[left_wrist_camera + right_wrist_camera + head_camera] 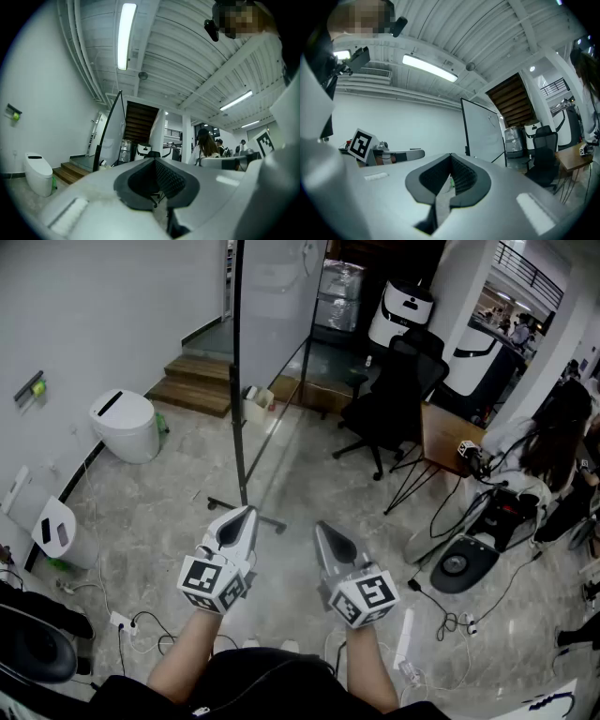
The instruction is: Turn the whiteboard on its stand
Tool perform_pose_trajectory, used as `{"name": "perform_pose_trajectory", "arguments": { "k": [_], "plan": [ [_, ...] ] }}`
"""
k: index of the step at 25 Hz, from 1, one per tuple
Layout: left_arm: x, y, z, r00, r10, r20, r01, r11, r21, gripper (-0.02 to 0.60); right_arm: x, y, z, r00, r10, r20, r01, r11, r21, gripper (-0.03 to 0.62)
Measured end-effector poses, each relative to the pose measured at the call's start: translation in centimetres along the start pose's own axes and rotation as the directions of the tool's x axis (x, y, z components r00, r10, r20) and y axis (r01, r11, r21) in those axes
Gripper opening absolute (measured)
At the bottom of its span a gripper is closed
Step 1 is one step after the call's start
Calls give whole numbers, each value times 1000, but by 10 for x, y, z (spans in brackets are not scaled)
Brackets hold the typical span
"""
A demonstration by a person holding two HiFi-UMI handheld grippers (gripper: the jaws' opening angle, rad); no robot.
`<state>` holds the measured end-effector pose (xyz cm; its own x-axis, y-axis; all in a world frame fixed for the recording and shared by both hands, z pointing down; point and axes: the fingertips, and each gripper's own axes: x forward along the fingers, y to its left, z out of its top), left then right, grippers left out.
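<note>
The whiteboard (281, 296) stands on its black stand ahead of me, with its dark post (237, 409) running down to floor feet (246, 505). Both grippers are held low in front of me, short of the stand and touching nothing. My left gripper (246, 515) points at the stand's foot and is shut and empty. My right gripper (322, 528) sits beside it, also shut and empty. In the left gripper view the whiteboard (110, 138) rises beyond the closed left gripper (154, 161). In the right gripper view the whiteboard (485, 133) stands past the right gripper (451, 157).
A white bin (125, 425) stands at the left wall and wooden steps (197, 381) lie behind it. To the right of the board are a black office chair (389, 399) and a wooden table (448, 437). A seated person (553, 446) is at the far right. Cables and a power strip (122, 622) lie on the floor.
</note>
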<state>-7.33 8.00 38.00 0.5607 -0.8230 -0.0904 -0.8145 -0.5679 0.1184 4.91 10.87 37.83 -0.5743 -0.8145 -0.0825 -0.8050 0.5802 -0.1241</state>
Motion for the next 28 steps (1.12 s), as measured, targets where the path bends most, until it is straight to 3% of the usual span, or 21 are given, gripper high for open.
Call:
{"name": "perform_pose_trajectory", "arguments": {
  "k": [9,28],
  "plan": [
    [17,7,5,1000,20,5,-20,1000,23,3,10,-12,6,1000,1,-12,-2,999,-34,8],
    [37,-21,-11,996,83,19,-83,996,25,3,-17,-58,-2,998,56,9,-56,998,43,9]
  ]
}}
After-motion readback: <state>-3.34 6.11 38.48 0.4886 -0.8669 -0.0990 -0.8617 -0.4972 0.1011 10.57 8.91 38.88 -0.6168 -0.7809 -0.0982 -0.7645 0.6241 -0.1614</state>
